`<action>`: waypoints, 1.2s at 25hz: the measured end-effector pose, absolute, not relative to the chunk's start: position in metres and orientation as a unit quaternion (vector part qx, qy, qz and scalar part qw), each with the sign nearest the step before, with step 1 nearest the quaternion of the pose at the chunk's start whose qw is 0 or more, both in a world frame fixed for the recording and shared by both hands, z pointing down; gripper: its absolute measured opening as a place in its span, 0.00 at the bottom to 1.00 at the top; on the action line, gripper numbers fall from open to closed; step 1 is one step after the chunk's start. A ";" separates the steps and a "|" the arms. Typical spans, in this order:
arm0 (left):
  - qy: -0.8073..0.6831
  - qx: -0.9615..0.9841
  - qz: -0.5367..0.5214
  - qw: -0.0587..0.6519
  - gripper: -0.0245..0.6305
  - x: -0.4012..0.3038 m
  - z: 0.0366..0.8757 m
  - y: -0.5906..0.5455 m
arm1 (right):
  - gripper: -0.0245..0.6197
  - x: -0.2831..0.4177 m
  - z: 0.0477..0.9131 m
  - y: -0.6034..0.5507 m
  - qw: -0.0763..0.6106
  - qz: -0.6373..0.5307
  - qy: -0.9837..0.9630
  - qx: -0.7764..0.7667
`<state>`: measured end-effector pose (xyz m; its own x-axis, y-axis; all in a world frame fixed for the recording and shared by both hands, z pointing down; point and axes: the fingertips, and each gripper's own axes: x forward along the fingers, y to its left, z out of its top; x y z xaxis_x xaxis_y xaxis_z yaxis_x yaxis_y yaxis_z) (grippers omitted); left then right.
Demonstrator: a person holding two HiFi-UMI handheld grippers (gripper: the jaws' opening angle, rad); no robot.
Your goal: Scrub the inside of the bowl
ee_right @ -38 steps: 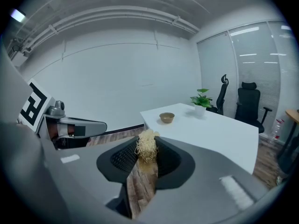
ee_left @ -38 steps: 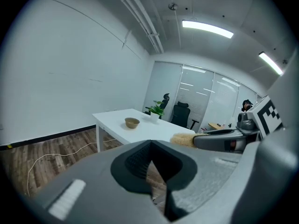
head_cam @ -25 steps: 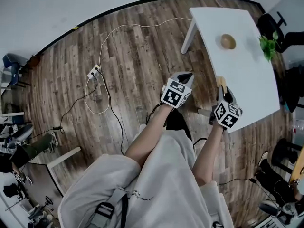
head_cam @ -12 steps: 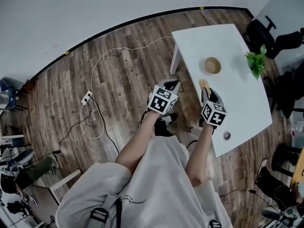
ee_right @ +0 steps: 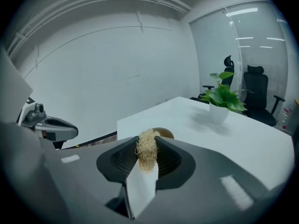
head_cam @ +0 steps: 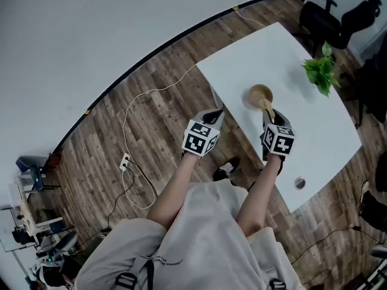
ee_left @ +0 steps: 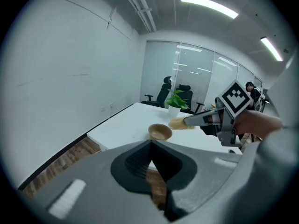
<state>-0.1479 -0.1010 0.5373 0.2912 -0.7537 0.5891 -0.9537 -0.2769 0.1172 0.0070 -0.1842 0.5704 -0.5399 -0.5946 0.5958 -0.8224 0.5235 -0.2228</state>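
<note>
Bowl (head_cam: 260, 94) stands free: right gripper (head_cam: 267, 109), clamped on a scrubber (ee_right: 147, 154), should press lightly while closed, empty left gripper (head_cam: 214, 115) steadies the rim

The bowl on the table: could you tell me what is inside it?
Nothing shows inside the bowl. From the head view, the scrubber in the right gripper covers its near edge.

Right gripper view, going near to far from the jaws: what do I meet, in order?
First the fibrous scrubber pinched between the jaws → wooden bowl on the white table → potted plant → black office chairs.
</note>
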 end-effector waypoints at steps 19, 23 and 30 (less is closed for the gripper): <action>-0.442 0.826 0.253 0.244 0.04 -0.101 0.582 -0.213 | 0.23 0.006 0.587 -0.208 0.271 0.260 -0.822 0.429; -0.397 0.832 0.298 0.246 0.04 -0.106 0.592 -0.245 | 0.23 0.000 0.590 -0.219 0.279 0.276 -0.815 0.426; -0.275 0.865 0.291 0.301 0.04 -0.096 0.609 -0.298 | 0.23 -0.017 0.606 -0.239 0.270 0.317 -0.774 0.476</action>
